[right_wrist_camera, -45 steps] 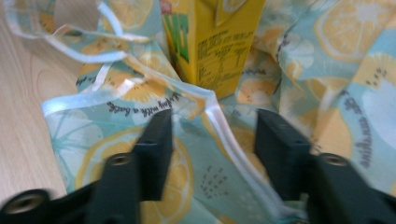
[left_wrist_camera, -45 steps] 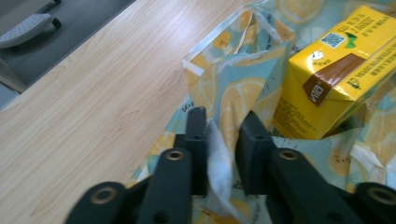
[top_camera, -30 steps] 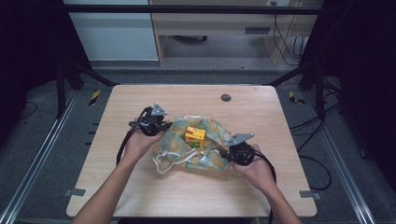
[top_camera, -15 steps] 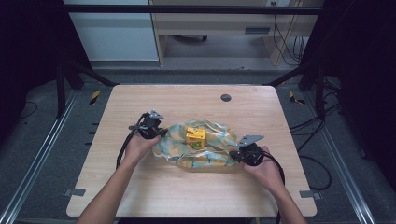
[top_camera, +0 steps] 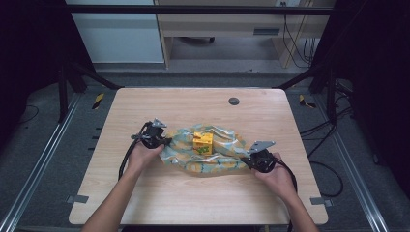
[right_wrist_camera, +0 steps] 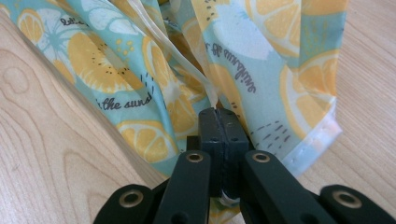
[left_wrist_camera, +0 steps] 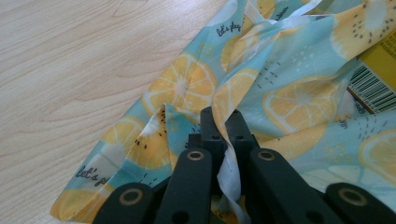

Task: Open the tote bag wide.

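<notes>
While both grippers pinch opposite ends of the lemon-print cloth bag (top_camera: 209, 154), it lies stretched across the middle of the desk (top_camera: 145, 203), slightly toward the near edge, with a small yellow carton (top_camera: 203, 142) sitting on top of it. The left gripper (left_wrist_camera: 223, 122) has its fingers (left_wrist_camera: 208, 128) closed narrow on a pale strip of the bag's fabric at the end facing the desk's left edge. The right gripper (right_wrist_camera: 217, 122) has its fingers (right_wrist_camera: 229, 128) pressed fully together on the fabric at the end facing the right edge.

Judging from this, the step in hand is spreading or opening the bag. To do it well, pull both ends apart evenly and low over the desk. Keep the tension gentle, so the thin strip does not slip from the left fingers. Uneven pulling could tip the carton off the cloth.
</notes>
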`<move>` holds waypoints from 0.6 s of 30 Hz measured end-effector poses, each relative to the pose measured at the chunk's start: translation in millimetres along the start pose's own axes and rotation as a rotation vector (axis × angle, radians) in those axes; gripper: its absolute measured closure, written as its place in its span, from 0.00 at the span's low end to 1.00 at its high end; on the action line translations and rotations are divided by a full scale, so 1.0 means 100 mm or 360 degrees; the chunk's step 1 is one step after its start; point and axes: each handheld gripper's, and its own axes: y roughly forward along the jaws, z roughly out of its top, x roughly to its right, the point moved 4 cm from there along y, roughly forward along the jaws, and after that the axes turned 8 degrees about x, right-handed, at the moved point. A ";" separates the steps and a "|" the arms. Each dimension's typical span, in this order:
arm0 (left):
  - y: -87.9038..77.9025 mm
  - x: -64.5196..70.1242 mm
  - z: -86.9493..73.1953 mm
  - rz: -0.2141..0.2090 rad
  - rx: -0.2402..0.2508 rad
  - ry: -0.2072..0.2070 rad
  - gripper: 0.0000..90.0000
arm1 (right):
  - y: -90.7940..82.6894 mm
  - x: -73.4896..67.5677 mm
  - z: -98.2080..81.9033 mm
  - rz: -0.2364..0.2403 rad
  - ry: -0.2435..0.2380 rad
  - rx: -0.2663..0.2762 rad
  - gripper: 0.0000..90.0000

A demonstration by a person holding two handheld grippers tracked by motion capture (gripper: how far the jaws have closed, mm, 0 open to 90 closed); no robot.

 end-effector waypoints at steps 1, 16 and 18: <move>0.00 0.00 -0.01 0.0002 0.0007 -0.0007 0.99 | 0.00 0.00 -0.01 -0.0003 -0.0003 -0.0001 1.00; -0.01 0.00 -0.10 -0.0009 0.0029 -0.0037 0.99 | 0.03 0.02 -0.05 -0.0005 0.0004 -0.0024 1.00; -0.02 0.00 -0.10 -0.0005 0.0037 -0.0035 0.99 | 0.03 0.02 -0.05 -0.0004 0.0015 -0.0027 1.00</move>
